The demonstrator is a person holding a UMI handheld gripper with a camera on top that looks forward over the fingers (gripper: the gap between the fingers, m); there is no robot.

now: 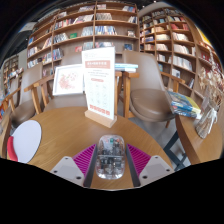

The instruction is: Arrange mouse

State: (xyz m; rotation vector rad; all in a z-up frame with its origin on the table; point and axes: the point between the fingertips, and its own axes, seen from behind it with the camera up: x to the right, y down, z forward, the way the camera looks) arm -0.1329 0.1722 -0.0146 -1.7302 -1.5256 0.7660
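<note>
Gripper [110, 168] fingers press on both sides of the mouse [110, 157], holding it between the pink pads [84, 157] over the round wooden worktop [70, 130]. Beyond stands a sign [99, 88], with bookshelves [90, 25] behind.

The mouse [111, 157] sits between the tool's [111, 166] fingers and covers most of both pads [85, 156], so contact at its sides can't be made out. Its near end is cut off at the bottom. Print on the sign [99, 85] standing on the bench [60, 130] is too small to read. A white plate [24, 141] runs out of sight at the left. Book spines on the shelves [90, 30] blur together; titles unreadable.
</note>
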